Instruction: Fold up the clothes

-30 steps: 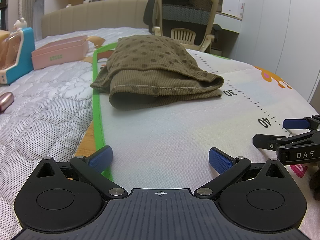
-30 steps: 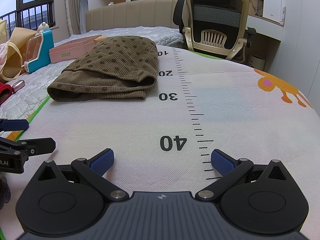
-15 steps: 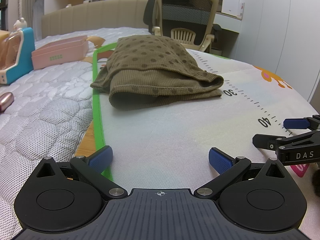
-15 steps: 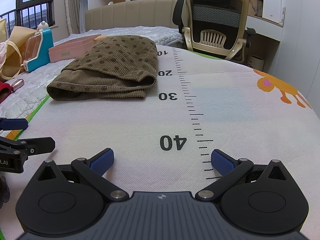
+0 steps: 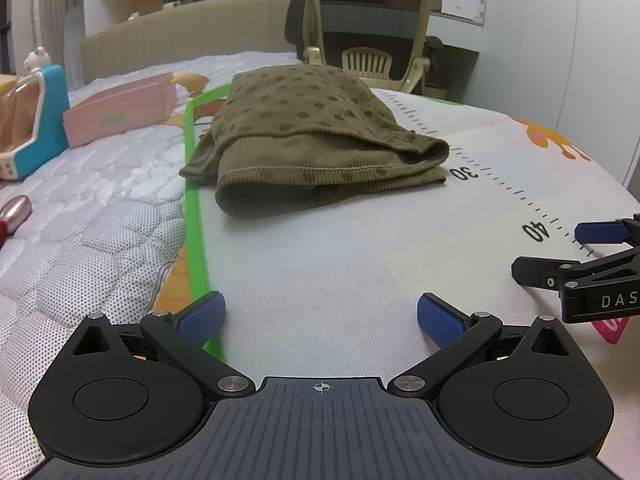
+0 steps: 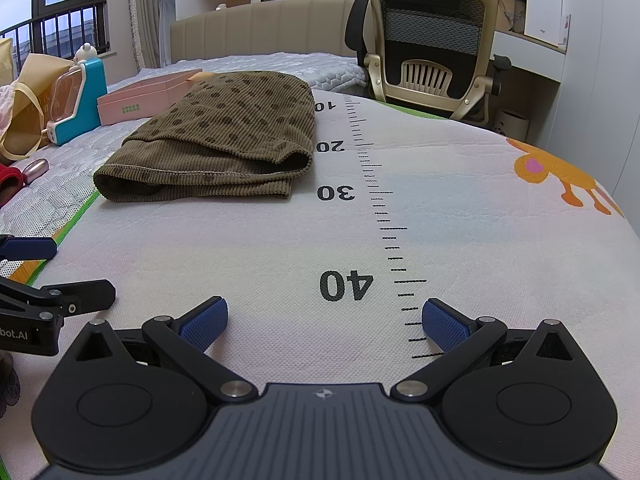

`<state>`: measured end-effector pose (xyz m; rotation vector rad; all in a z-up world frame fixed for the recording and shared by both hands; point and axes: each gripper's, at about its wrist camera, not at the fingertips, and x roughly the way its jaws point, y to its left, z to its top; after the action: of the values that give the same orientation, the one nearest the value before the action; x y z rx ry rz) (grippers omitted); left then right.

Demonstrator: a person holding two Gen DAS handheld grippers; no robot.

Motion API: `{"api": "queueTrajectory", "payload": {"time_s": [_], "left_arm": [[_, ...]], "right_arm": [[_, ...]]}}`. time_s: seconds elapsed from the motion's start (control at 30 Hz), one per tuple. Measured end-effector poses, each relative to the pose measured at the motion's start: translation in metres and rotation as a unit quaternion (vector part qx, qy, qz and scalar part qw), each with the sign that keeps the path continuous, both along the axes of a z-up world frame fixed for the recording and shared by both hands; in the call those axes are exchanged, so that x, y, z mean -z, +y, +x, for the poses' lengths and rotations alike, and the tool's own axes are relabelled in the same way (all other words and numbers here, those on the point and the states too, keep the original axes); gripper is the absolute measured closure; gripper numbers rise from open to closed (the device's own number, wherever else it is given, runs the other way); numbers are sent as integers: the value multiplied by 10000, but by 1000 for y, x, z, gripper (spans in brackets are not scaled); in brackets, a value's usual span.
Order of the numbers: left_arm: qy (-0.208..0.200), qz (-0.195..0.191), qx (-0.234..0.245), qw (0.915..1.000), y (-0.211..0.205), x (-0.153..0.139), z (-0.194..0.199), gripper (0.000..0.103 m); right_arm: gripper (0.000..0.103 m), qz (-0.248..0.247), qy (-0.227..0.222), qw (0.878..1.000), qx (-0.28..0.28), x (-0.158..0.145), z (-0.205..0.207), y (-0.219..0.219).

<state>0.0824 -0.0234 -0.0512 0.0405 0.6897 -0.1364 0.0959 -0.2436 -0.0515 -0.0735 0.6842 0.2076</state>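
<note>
where mat [image 6: 280,240] reads 10–40, folded garment [image 6: 224,148], tongs [image 6: 324,320] marked das

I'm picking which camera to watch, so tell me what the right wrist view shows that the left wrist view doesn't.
Only the right wrist view shows the window, the yellow bag and the printed 10 and 20 marks. Only the left wrist view shows the right gripper from the side. Both share the folded brown dotted garment on the ruler mat, the pink box and the office chair; both grippers are open.
</note>
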Motion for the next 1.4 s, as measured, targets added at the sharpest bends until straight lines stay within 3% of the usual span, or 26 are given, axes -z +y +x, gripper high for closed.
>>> {"api": "queueTrajectory", "payload": {"time_s": [1.4], "left_arm": [[19, 55, 82, 9999, 1, 1, 1, 0]], "right_arm": [[0, 3, -24, 10000, 5, 1, -1, 2]]}}
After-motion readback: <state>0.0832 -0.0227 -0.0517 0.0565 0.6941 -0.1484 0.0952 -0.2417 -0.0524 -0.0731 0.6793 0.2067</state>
